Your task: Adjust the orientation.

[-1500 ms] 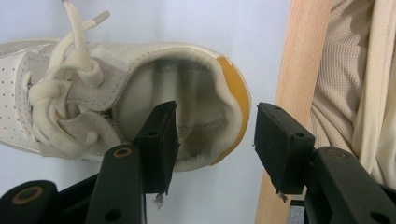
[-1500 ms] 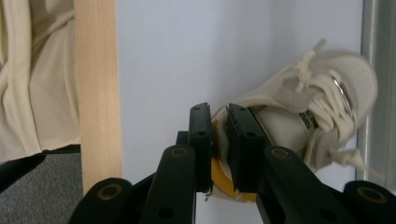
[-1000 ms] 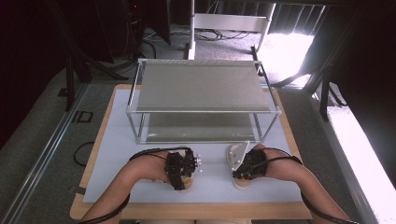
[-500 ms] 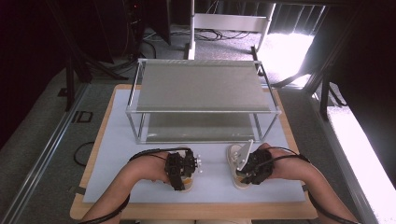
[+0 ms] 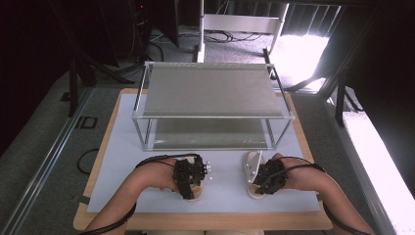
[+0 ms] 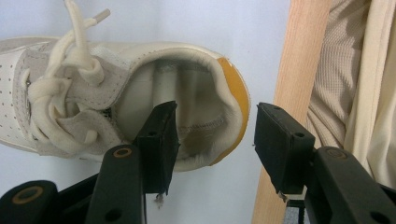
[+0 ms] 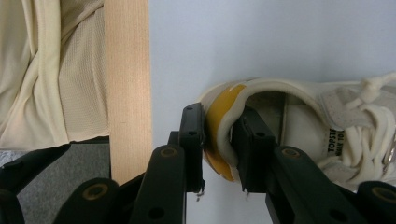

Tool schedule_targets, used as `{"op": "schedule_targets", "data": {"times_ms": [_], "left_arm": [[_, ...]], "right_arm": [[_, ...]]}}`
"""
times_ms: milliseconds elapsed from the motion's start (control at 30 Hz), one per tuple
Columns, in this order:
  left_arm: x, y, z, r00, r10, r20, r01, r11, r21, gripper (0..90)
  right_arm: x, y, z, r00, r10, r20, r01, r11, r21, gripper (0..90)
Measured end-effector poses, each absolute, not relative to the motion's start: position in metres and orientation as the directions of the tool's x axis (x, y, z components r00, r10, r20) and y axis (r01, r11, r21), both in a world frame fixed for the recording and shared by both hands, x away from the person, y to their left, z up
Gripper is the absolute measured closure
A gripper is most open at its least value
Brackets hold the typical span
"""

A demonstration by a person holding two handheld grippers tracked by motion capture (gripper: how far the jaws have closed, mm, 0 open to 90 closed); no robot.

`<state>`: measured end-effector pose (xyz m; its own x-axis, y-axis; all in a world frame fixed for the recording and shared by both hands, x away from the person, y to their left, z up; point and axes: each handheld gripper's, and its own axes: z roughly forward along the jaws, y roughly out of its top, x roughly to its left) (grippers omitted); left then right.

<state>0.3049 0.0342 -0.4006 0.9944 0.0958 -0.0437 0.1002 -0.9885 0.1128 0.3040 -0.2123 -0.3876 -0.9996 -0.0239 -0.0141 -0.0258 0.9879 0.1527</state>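
Note:
Two cream lace-up sneakers with yellow heel tabs lie on the white mat. My left gripper (image 6: 215,116) (image 5: 192,181) is open over the left shoe (image 6: 130,60) (image 5: 198,192). One jaw sits inside the shoe's opening and the other stands clear outside the heel. My right gripper (image 7: 220,114) (image 5: 266,182) is shut on the heel of the right shoe (image 7: 303,116) (image 5: 253,165). Its jaws have just been closing, one on the yellow tab and one inside the collar.
A two-tier metal rack (image 5: 210,90) stands on the far half of the mat (image 5: 122,161). The wooden table edge (image 6: 294,56) (image 7: 126,70) runs just behind both heels, with the person's beige clothing (image 6: 355,70) beyond it.
The right hand and its shoe have shifted slightly near the front edge. The left hand and its shoe have stayed put.

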Motion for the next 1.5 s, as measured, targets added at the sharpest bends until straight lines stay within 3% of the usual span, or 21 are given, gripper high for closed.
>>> {"op": "schedule_targets", "data": {"times_ms": [533, 767, 967, 1067, 1233, 1500], "left_arm": [[0.302, 0.035, -0.403, 0.994, 0.103, -0.044, 0.108, -0.987, 0.119, 48.9], [0.303, 0.033, -0.404, 0.992, 0.116, -0.039, 0.120, -0.986, 0.120, 48.9], [0.303, 0.030, -0.406, 0.990, 0.132, -0.050, 0.138, -0.983, 0.118, 49.5], [0.304, 0.029, -0.407, 0.988, 0.143, -0.064, 0.149, -0.982, 0.116, 51.8], [0.305, 0.027, -0.413, 0.986, 0.144, -0.080, 0.152, -0.984, 0.095, 57.7], [0.305, 0.026, -0.416, 0.989, 0.117, -0.093, 0.127, -0.987, 0.100, 66.3]], "right_arm": [[0.303, -0.177, -0.390, -0.996, -0.071, -0.060, -0.082, 0.975, 0.205, 73.6], [0.306, -0.172, -0.399, -0.997, -0.069, -0.023, -0.072, 0.978, 0.194, 73.3], [0.303, -0.170, -0.397, -0.994, -0.083, -0.071, -0.096, 0.975, 0.201, 64.8], [0.301, -0.169, -0.395, -0.993, -0.080, -0.082, -0.096, 0.973, 0.208, 64.1], [0.308, -0.169, -0.393, -0.999, -0.035, -0.012, -0.037, 0.976, 0.214, 64.1], [0.310, -0.171, -0.397, -0.999, -0.049, -0.007, -0.050, 0.976, 0.214, 66.0]]}}
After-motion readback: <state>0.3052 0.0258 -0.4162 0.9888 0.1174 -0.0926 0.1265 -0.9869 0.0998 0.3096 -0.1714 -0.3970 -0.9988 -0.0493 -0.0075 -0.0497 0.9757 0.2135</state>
